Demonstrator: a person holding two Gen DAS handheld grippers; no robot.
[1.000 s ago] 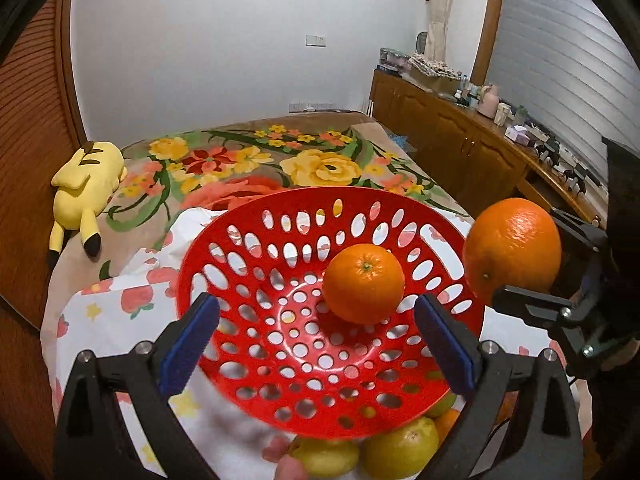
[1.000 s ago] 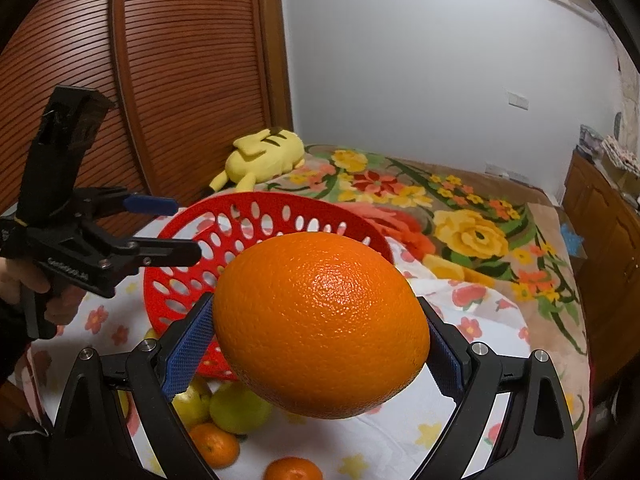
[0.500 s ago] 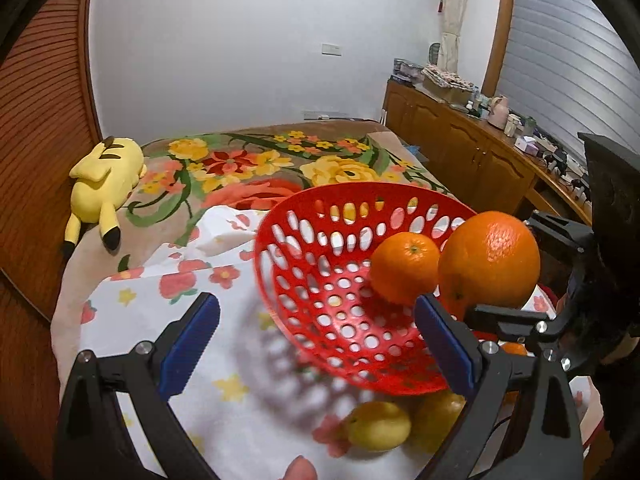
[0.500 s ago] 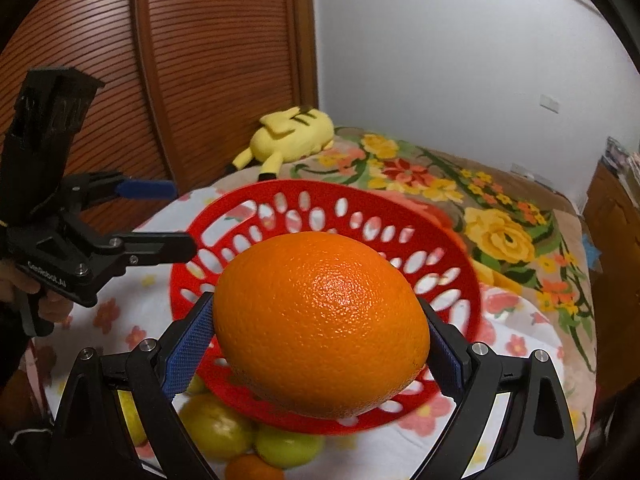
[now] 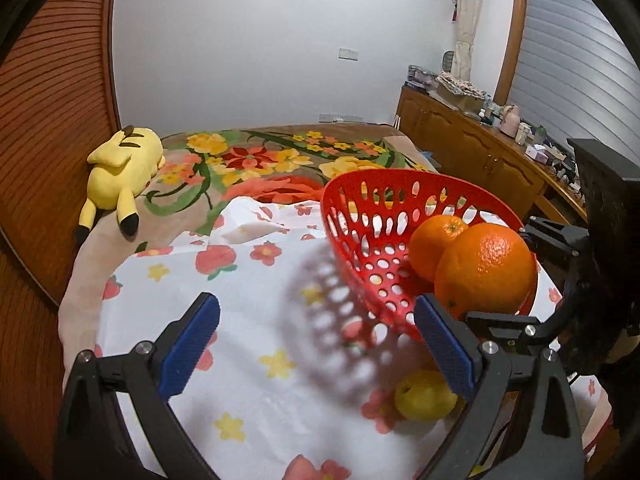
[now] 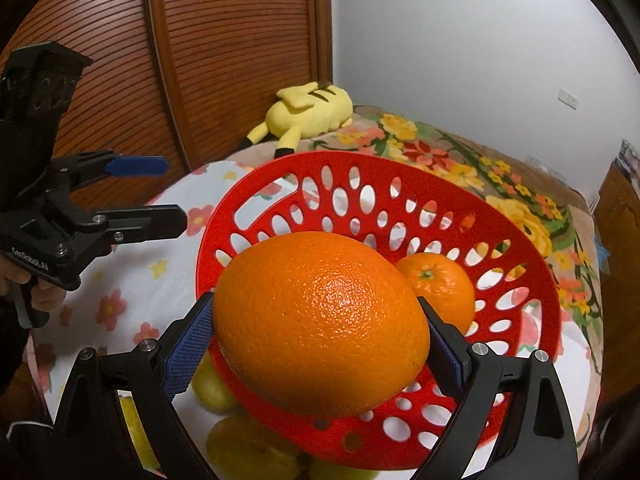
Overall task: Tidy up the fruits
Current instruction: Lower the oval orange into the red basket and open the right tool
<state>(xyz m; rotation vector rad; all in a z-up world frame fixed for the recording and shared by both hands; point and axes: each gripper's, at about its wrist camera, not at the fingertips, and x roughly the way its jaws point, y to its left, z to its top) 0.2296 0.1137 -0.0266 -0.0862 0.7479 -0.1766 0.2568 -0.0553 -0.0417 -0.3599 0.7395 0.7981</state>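
Clamping big orange (image 6: 320, 336) in right claw (image 6: 316, 352), over red basket (image 6: 532, 276), left claw (image 5: 316, 344) open

We saw a bright red perforated basket (image 6: 532, 300) dotted with oval holes, with a smaller orange (image 6: 440, 284) showing a green stem spot inside it and a large, glossy, pebbled orange (image 6: 320, 336) pressed between the blue textured pads (image 6: 186, 354) of the black right gripper (image 6: 316, 360). Beneath lay a white cloth (image 5: 256, 360) printed with red strawberries and small yellow and red flowers, a yellow-green fruit (image 5: 424, 396) on it, and beyond it a tan blanket (image 5: 256, 160) with big yellow, red and orange blooms on green leaves. A yellow plush toy (image 5: 120, 168) had black-tipped ears and brown back stripes, and the black left gripper (image 5: 316, 344) bore blue pads too.
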